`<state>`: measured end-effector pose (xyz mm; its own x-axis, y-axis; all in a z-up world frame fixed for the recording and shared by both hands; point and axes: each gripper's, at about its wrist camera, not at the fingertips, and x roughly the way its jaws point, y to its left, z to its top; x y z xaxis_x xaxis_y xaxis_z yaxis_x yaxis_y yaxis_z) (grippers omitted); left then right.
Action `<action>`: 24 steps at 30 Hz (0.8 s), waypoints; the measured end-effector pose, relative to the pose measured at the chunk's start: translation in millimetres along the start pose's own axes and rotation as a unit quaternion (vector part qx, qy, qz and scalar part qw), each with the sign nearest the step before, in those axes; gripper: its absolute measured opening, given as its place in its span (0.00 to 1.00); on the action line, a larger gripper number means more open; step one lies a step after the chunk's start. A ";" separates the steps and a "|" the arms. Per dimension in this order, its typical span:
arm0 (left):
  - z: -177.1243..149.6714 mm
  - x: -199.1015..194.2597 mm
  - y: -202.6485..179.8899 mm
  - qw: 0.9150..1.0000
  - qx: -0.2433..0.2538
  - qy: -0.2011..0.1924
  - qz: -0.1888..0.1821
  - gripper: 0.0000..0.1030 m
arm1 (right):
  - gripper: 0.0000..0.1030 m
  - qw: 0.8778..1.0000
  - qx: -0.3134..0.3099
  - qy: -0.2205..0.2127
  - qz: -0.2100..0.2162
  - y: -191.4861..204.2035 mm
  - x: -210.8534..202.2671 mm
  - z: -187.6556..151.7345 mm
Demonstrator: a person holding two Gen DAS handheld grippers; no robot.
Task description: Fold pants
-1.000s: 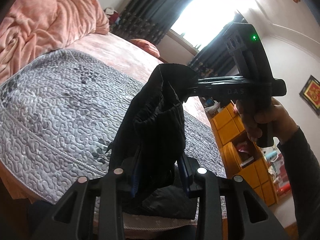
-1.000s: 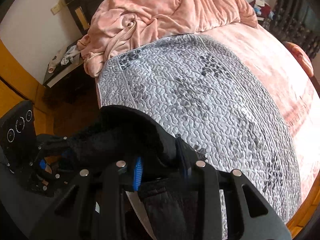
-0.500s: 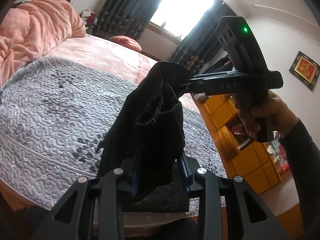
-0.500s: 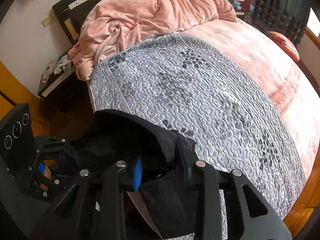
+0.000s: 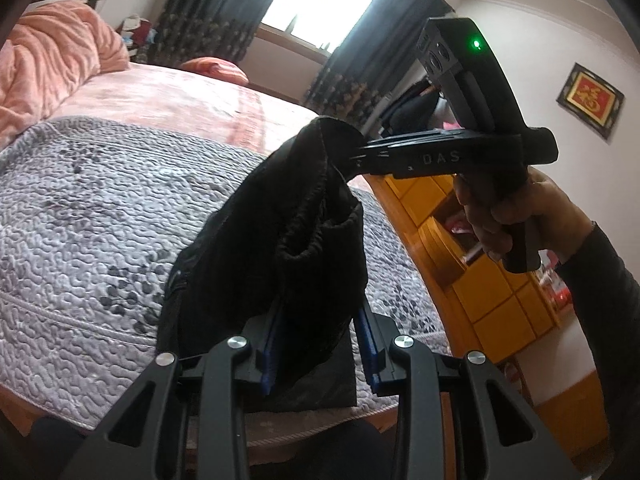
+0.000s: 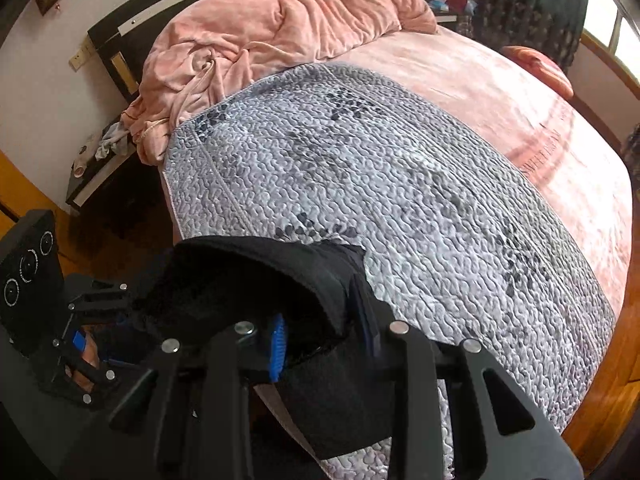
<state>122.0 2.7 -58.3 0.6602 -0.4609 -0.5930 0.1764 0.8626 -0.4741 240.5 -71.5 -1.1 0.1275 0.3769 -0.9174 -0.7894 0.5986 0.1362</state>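
Observation:
Black pants (image 5: 280, 248) hang bunched between both grippers, above the near edge of the bed. My left gripper (image 5: 318, 344) is shut on the lower part of the pants. My right gripper (image 5: 348, 160) shows in the left wrist view, shut on the top edge of the pants, higher up. In the right wrist view my right gripper (image 6: 324, 340) is shut on the black pants (image 6: 256, 280), and the left gripper (image 6: 100, 320) holds the far end at the lower left. The rest of the pants drapes down over the bed edge.
A grey quilted cover (image 6: 380, 184) lies across the pink bed sheet (image 6: 500, 92). A crumpled pink blanket (image 6: 280, 24) is piled at the headboard. A dark bedside table (image 6: 100, 168) stands at the left. Orange cabinets (image 5: 492, 280) stand past the foot of the bed.
Both grippers have lifted and swung with the pants held; the views have turned a little toward the window and foot of the bed. The grip on the pants is unchanged.

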 end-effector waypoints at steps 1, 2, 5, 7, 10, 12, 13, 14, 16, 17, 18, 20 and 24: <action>-1.8 4.4 -3.9 1.000 0.003 0.005 -0.003 0.32 | 0.26 1.000 0.004 0.000 -0.001 -3.3 -0.7 -5.8; -3.8 8.8 -7.2 1.000 0.007 0.010 -0.006 0.32 | 0.26 1.000 0.007 0.000 -0.002 -5.7 -1.4 -10.0; -8.9 18.9 -17.6 1.000 0.014 0.021 -0.012 0.32 | 0.26 1.000 0.021 0.004 -0.003 -16.1 -2.4 -25.6; -11.2 21.9 -25.8 0.999 0.018 0.027 -0.015 0.32 | 0.26 1.000 0.026 0.004 -0.004 -21.1 -3.0 -32.8; -13.8 28.0 -34.2 0.999 0.024 0.035 -0.018 0.32 | 0.26 0.999 0.032 0.002 -0.004 -27.0 -2.9 -40.9; -15.1 32.8 -36.5 0.999 0.027 0.040 -0.019 0.32 | 0.26 0.999 0.035 -0.001 -0.005 -30.6 -2.2 -46.2; -16.0 35.3 -38.1 0.999 0.028 0.043 -0.019 0.32 | 0.26 0.999 0.035 -0.002 -0.005 -32.3 -1.8 -48.8; -16.2 37.6 -38.5 0.998 0.028 0.045 -0.020 0.32 | 0.26 0.999 0.036 -0.004 -0.006 -33.7 -1.4 -50.7; -17.9 42.6 -41.7 0.998 0.031 0.051 -0.021 0.32 | 0.26 0.999 0.037 -0.006 -0.007 -37.5 0.0 -57.8; -18.7 44.6 -42.3 0.998 0.033 0.053 -0.021 0.32 | 0.26 0.999 0.037 -0.006 -0.008 -38.4 0.4 -59.7; -19.9 46.9 -44.1 0.998 0.035 0.056 -0.021 0.32 | 0.26 0.999 0.038 -0.007 -0.008 -40.5 0.6 -62.7; -21.7 51.4 -48.1 0.997 0.040 0.061 -0.021 0.32 | 0.26 0.999 0.034 -0.010 -0.013 -43.6 1.0 -69.2; -28.3 64.0 -57.1 0.996 0.049 0.075 -0.021 0.32 | 0.26 0.999 0.029 -0.016 -0.024 -48.6 3.9 -83.6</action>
<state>133.5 -82.0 -87.7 0.5359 -0.5173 -0.6673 0.2773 0.8543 -0.4396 229.2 -158.2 -42.6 0.1839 0.3696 -0.9108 -0.7463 0.6555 0.1154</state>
